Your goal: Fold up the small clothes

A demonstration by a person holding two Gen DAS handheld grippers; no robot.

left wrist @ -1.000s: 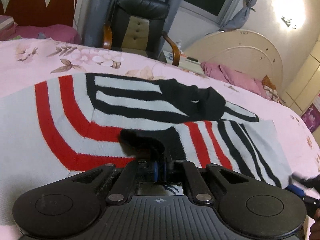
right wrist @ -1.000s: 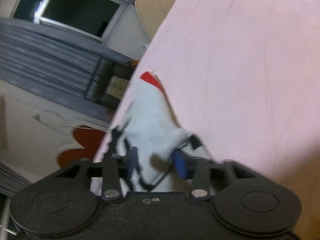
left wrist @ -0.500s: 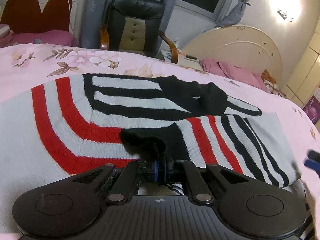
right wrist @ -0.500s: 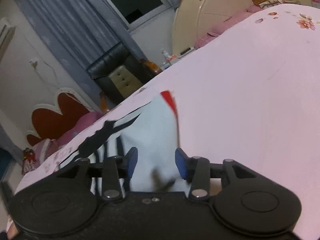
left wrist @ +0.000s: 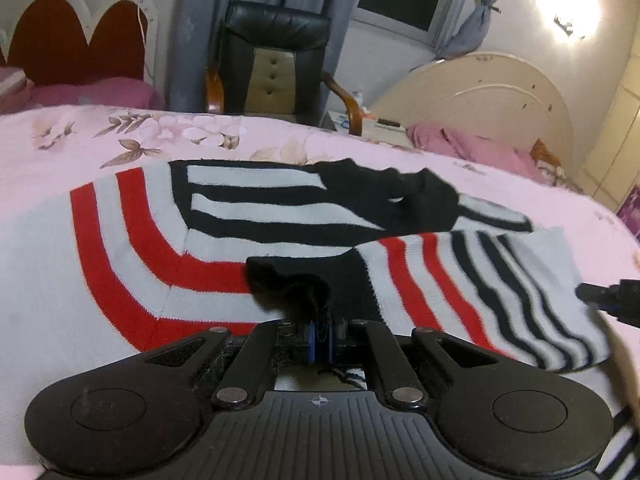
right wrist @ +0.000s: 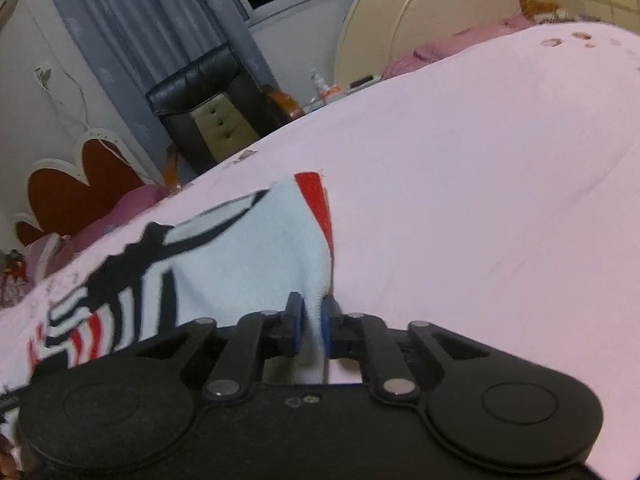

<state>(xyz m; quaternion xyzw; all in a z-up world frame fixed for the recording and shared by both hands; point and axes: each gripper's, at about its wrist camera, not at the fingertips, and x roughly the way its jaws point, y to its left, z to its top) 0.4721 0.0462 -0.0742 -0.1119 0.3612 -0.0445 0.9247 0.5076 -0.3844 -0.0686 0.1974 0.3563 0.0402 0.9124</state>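
Observation:
A knitted sweater with white, red and black stripes lies spread on the pink bed sheet. My left gripper is shut on a bunched bit of its black edge, near the middle of the garment. In the right wrist view, the sweater's white corner with its red edge runs up from my right gripper. That gripper's jaws are closing, with the white fabric pinched between the blue pads. The right gripper's fingertips also show beside the sweater's right hem.
A black leather armchair stands beyond the bed's far edge. A red scalloped headboard is at the left and a round cream one at the right. Bare pink sheet stretches to the right of the sweater.
The right gripper rolled back level and shifted along the sweater's edge. Its jaws opened wide, then narrowed onto the white corner. The left gripper kept still, holding the black edge.

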